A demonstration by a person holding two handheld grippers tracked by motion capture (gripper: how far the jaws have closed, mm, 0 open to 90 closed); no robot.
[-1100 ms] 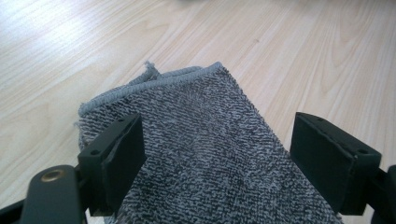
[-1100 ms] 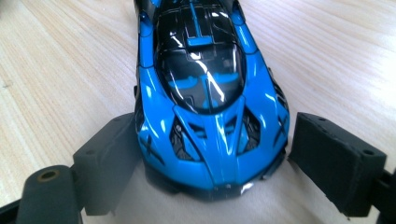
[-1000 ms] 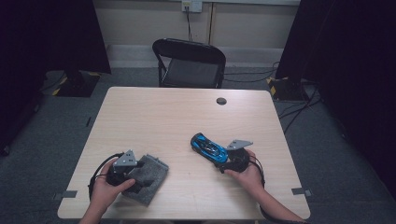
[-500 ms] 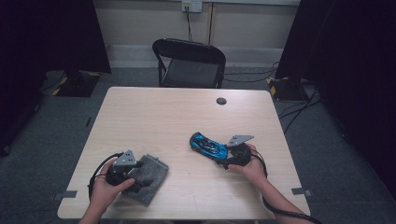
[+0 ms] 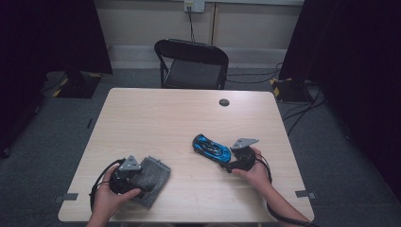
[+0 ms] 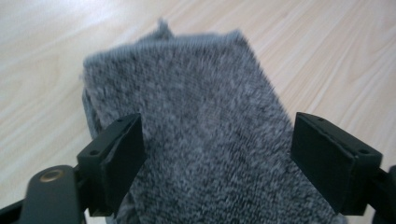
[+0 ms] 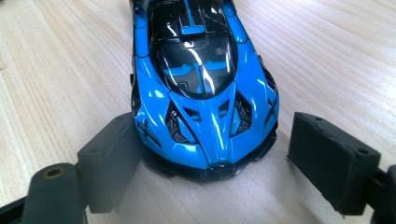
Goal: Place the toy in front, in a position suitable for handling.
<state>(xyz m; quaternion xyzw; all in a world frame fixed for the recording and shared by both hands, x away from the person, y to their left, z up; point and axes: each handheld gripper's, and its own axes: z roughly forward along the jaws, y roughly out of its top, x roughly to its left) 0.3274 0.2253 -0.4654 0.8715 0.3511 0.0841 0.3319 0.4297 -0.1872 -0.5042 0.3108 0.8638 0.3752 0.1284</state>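
Car [image 7: 203, 88] nose sits between open right tool [image 7: 231, 158] jaws.

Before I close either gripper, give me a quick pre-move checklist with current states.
1. Right gripper open: ok.
2. Blue toy car between its jaws: ok, one end in the gap.
3. Car flat on table: ok.
4. Left gripper open: ok.
5. Grey cloth centred in the left gap: ok, it spans the gap.
6. Jaws touching cloth: cannot tell.
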